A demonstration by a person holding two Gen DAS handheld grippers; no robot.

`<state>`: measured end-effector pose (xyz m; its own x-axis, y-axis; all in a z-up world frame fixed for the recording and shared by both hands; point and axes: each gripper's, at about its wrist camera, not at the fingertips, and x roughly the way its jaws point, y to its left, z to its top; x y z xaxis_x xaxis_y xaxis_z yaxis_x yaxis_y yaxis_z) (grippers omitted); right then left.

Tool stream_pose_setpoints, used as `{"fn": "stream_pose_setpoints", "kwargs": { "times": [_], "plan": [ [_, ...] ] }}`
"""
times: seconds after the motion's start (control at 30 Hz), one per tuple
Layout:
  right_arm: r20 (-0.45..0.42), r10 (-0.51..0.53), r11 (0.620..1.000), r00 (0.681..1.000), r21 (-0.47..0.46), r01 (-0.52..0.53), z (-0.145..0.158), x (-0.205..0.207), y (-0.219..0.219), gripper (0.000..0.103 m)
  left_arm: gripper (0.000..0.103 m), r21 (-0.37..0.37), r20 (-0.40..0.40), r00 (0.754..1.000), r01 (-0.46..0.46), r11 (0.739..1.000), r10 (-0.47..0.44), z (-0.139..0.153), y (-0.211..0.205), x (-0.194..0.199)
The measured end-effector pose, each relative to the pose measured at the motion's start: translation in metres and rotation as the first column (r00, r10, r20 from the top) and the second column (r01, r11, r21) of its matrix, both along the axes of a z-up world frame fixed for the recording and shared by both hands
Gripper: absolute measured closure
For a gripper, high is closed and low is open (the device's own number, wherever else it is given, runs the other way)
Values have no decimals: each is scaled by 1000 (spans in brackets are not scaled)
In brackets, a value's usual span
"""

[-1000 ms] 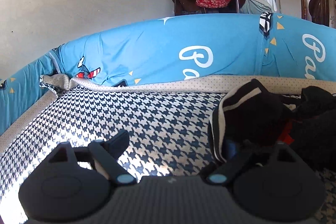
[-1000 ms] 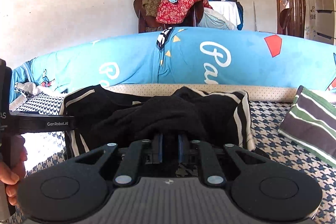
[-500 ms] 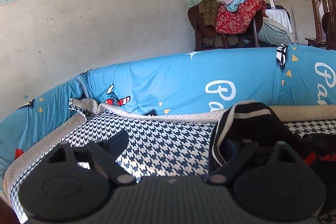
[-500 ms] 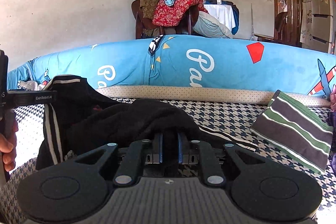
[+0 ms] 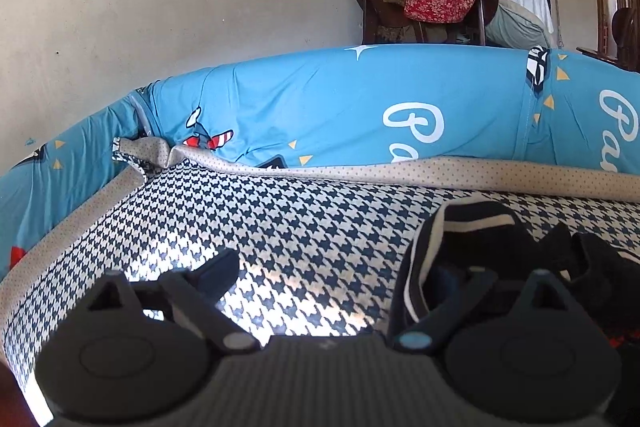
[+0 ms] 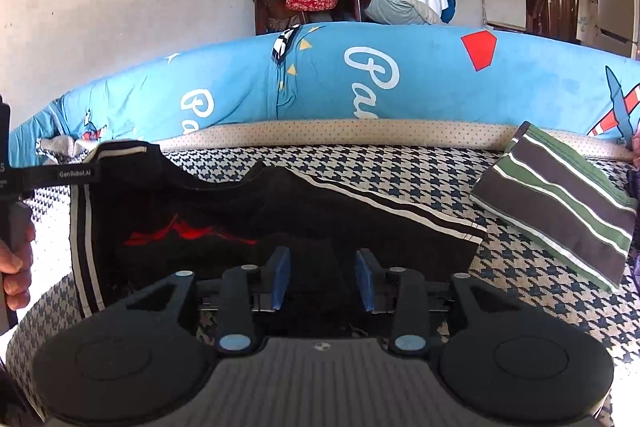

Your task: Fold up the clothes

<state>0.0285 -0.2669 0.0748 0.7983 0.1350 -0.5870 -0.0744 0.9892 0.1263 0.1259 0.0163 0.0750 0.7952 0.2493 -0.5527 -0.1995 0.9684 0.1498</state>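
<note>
Right wrist view: black garment with white-striped edges and a red print (image 6: pixel 280 223), lying on the houndstooth-patterned bed cover (image 6: pixel 400 171), spread from nine o'clock across to three, low and flatter than a second ago, no longer bunched high. Right gripper (image 6: pixel 323 277) just opening, blue pads apart, dark cloth between them but not pinched; half a second back clamped tight on that cloth. Probably a fold just laid down and let go. Left wrist view: left gripper (image 5: pixel 340 269) spread wide, gripping nothing, right finger up against the garment's striped edge at three o'clock. Open houndstooth from nine to twelve o'clock for the next fold. Blue printed padded wall (image 6: pixel 420 83) closing off twelve o'clock; folded green-and-brown striped cloth (image 6: pixel 560 199) near at two o'clock, apart from the garment.
</note>
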Motion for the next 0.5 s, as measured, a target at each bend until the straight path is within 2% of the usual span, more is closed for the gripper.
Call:
{"fn": "stream_pose_setpoints", "kwargs": {
  "times": [0.17,0.33,0.5],
  "plan": [
    [-28,-4,999,1000,32,5,-9,15,5,67,5,-6,-21,999,34,999,-34,-6,-4,1],
    [-14,-4,1000,1000,11,4,-19,30,15,60,3,-16,-65,996,64,998,-65,-16,-7,5],
    [-4,-10,1000,1000,16,10,-28,48,20,59,1,-47,-103,990,89,995,-93,-27,-8,8]
  ]
}}
